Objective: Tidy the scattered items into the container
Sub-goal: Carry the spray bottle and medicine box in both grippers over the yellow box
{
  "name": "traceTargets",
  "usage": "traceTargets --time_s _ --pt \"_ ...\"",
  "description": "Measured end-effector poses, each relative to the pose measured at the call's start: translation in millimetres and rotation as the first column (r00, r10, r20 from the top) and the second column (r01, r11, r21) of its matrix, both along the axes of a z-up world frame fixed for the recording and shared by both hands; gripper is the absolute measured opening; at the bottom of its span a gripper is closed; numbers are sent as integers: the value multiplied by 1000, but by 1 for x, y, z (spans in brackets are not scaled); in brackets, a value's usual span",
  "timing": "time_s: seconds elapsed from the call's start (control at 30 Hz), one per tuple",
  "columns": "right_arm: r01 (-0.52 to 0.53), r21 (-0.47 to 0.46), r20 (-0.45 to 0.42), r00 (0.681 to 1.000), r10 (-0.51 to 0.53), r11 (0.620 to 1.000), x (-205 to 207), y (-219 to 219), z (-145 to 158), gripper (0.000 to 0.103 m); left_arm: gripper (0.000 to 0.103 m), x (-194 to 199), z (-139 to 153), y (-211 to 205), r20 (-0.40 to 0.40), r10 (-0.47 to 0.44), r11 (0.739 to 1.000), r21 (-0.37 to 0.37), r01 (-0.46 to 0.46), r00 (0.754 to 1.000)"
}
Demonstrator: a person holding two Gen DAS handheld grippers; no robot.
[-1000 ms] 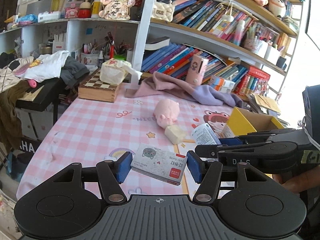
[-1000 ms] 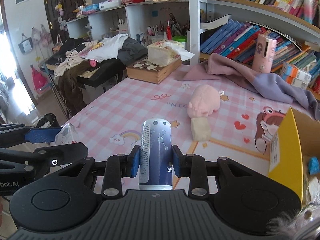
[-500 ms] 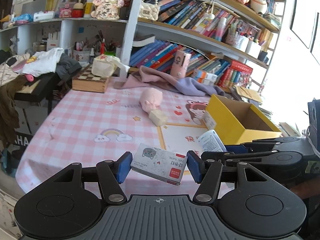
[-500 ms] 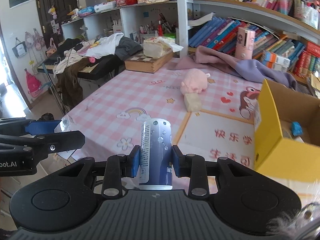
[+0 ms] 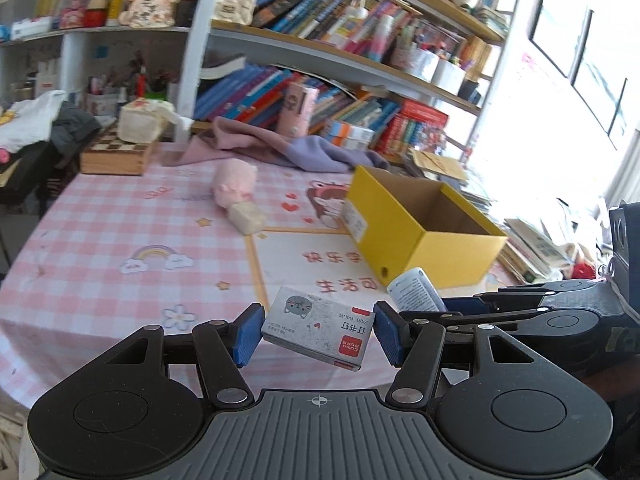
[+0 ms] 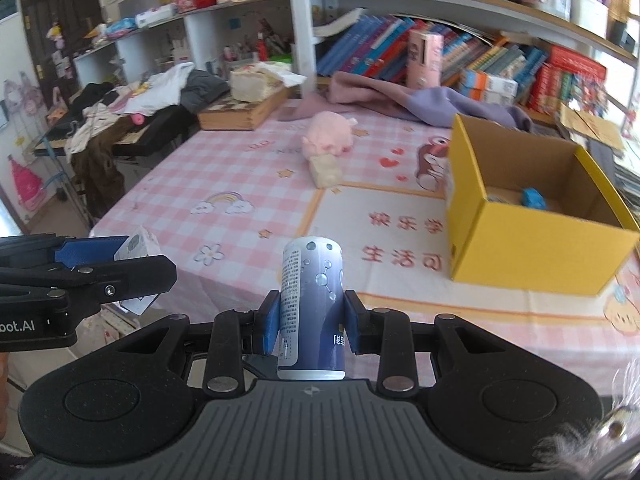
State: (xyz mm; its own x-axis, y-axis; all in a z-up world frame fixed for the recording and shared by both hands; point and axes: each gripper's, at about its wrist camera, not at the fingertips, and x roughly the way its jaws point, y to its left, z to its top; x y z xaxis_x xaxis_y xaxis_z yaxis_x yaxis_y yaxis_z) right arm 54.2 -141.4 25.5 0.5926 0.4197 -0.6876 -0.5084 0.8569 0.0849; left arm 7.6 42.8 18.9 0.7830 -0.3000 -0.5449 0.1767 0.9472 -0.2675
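The left claw (image 5: 318, 334) pinches a staple box (image 5: 318, 332); the right claw (image 6: 311, 326) pinches a blue can (image 6: 311, 308), both above the worktop's (image 6: 240, 168) near edge. The yellow box (image 6: 528, 248) sits ahead; its near wall hides most of its contents except one blue bit (image 6: 533, 199).

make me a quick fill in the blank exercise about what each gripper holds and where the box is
1. The left gripper is shut on a small ____ box with a cat picture.
2. The right gripper is shut on a blue ____.
3. The open cardboard box on the table is ____ outside.
4. Beside the cream block lies a ____ plush pig.

Missing words: staple; can; yellow; pink
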Motion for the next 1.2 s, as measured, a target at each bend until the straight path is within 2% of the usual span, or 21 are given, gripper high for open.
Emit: traceTargets --time_s 0.5,0.8,1.2 --pt "126 -18 -19 992 -126 992 0 -40 -4 31 59 25 -5 -39 -15 -146 989 -6 146 989" --pt "250 -15 -34 968 -250 968 7 -86 -4 31 59 45 -6 -83 -18 -271 962 3 271 962" --pt "335 -27 -37 941 -336 942 10 -129 -3 31 59 57 -7 -124 -29 -336 942 -3 336 942"
